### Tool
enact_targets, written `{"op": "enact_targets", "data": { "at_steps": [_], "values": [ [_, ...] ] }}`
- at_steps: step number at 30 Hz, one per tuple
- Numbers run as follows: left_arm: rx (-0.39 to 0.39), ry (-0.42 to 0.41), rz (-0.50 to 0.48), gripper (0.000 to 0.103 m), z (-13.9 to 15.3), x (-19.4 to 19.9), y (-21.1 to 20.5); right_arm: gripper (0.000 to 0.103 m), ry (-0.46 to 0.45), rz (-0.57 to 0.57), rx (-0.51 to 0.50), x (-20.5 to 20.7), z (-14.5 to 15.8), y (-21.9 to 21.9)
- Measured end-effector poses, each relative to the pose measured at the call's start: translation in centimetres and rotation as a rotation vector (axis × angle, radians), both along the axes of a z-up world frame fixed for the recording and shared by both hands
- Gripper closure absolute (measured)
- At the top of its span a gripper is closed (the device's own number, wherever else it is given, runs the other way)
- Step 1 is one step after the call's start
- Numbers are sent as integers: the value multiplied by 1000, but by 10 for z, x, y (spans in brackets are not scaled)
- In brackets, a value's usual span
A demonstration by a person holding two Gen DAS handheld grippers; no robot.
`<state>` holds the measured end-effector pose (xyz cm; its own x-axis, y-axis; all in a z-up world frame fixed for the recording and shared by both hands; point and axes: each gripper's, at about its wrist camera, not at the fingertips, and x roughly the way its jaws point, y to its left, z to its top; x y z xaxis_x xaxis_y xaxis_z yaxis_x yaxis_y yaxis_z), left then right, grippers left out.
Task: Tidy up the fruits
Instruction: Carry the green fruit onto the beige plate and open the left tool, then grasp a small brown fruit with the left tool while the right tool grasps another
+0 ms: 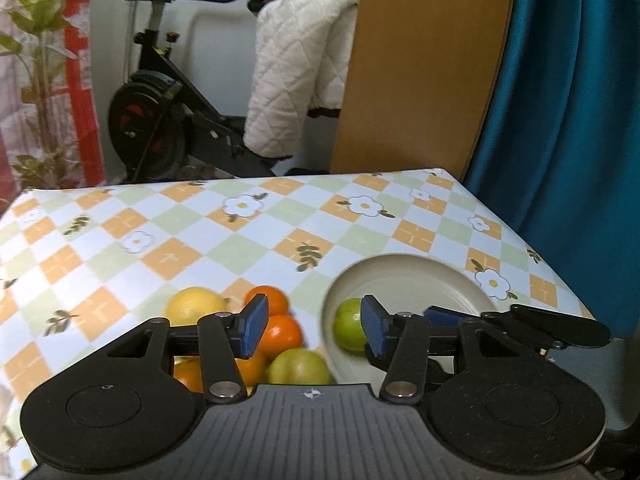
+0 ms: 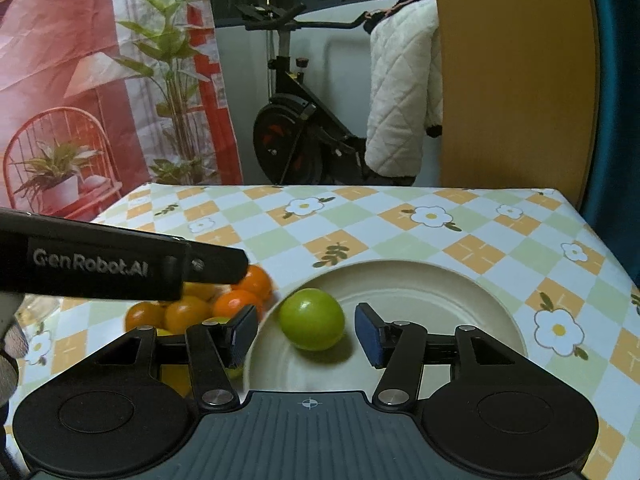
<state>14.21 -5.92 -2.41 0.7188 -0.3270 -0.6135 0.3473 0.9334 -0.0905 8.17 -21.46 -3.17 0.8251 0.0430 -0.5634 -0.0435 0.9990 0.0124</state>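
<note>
One green fruit (image 2: 312, 319) on plate (image 2: 460, 292), oranges (image 2: 240, 300) just beside rim

One round green fruit (image 2: 312, 319) lies on the single cream round plate (image 2: 460, 292). Beside the plate, the pile on the checked floral tabletop (image 2: 360, 216) shows four round orange fruits (image 2: 187, 312) in the right wrist view, though more may be hidden. The left wrist view adds one yellow round fruit (image 1: 195, 305) and a second green fruit (image 1: 298, 366) in that pile.
</note>
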Motion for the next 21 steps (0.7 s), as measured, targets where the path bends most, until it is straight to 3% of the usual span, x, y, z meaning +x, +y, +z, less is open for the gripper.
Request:
{"op": "enact_targets", "data": {
  "at_steps": [12, 21],
  "values": [
    [27, 0, 102, 49, -5, -48, 55, 53, 8, 31, -2, -43, -7, 33],
    [-19, -9, 215, 49, -10, -68, 105, 53, 47, 73, -23, -58, -22, 55]
  ]
}}
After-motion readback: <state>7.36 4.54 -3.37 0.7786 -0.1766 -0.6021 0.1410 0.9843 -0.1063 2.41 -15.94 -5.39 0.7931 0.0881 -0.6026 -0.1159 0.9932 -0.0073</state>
